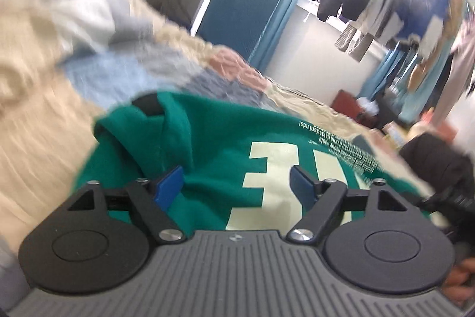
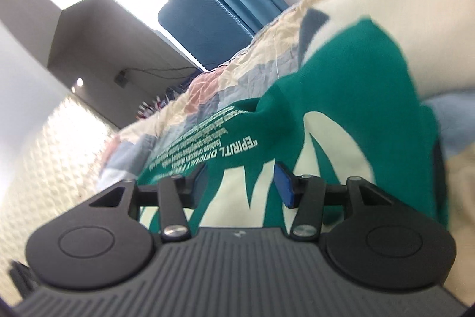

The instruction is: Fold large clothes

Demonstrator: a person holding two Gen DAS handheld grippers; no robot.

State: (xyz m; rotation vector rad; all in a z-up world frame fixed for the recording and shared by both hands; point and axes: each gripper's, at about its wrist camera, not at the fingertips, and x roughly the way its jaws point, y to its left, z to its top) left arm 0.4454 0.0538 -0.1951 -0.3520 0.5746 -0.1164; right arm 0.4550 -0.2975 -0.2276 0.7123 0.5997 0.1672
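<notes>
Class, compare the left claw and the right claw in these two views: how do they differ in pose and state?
The left claw stands wider open than the right claw. The left claw hovers over the big pale block print on the green sweatshirt; the right claw hovers below its small lettering. Both have blue pads and grip nothing, above the same sweatshirt on a patchwork quilt.

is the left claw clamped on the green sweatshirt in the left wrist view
No, the left claw stands open over the green sweatshirt, with its blue pads well apart and no fabric pinched between them.
</notes>
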